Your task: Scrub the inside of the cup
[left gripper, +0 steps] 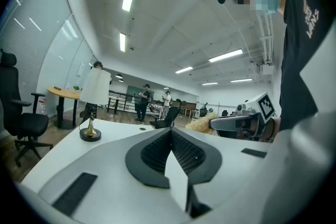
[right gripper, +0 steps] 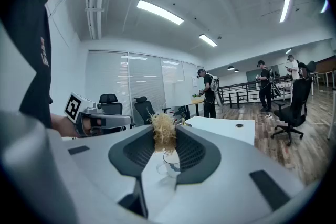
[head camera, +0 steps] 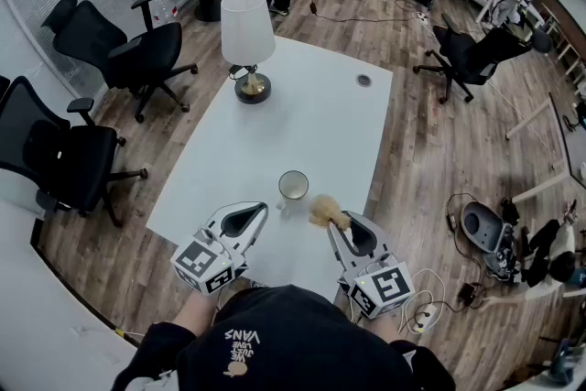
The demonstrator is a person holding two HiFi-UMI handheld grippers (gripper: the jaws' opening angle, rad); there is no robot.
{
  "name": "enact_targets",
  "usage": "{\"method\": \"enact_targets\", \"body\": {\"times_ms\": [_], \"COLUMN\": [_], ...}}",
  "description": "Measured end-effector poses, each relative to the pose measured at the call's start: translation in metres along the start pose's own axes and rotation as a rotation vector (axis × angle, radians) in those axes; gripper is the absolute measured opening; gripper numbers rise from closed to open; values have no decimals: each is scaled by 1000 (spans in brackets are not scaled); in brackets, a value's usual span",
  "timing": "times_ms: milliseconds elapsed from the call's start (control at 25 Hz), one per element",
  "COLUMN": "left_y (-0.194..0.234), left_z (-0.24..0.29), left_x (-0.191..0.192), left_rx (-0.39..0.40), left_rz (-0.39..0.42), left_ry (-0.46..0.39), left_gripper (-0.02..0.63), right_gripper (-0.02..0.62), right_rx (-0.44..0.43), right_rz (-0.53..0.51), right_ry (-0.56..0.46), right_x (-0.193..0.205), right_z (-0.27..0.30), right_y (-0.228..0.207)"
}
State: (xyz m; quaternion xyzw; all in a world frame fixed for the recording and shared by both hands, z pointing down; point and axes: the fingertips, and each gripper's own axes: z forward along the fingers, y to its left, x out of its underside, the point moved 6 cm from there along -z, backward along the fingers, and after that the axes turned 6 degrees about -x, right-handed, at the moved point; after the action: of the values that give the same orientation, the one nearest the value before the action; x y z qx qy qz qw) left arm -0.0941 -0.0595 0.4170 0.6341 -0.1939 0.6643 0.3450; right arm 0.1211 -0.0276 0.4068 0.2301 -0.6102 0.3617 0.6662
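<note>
Cup [head camera: 293, 185] stands upright on table [head camera: 311, 96]. Right gripper [head camera: 339, 221] jaws clamp brush [head camera: 325, 211] just beside cup. Left gripper [head camera: 260, 211] jaws closed, empty, near cup.

We look steeply down on the table [head camera: 311, 124] from the head; gripper cameras ride low, level, close; the right one shares the cup [head camera: 293, 185].
</note>
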Motion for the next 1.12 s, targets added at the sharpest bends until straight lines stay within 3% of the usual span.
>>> {"method": "enact_targets", "body": {"times_ms": [920,1120], "left_y": [7,12], "left_z": [14,28], "left_x": [12,33], "left_rx": [22,13], "left_rz": [-15,11], "left_ry": [15,64], "left_gripper": [11,12], "right_gripper": [121,121], "right_rx": [-20,-14], "right_rz": [38,55], "right_ry": [-1,7], "right_x": [5,10], "right_z": [12,11], "right_y": [-6,-6]}}
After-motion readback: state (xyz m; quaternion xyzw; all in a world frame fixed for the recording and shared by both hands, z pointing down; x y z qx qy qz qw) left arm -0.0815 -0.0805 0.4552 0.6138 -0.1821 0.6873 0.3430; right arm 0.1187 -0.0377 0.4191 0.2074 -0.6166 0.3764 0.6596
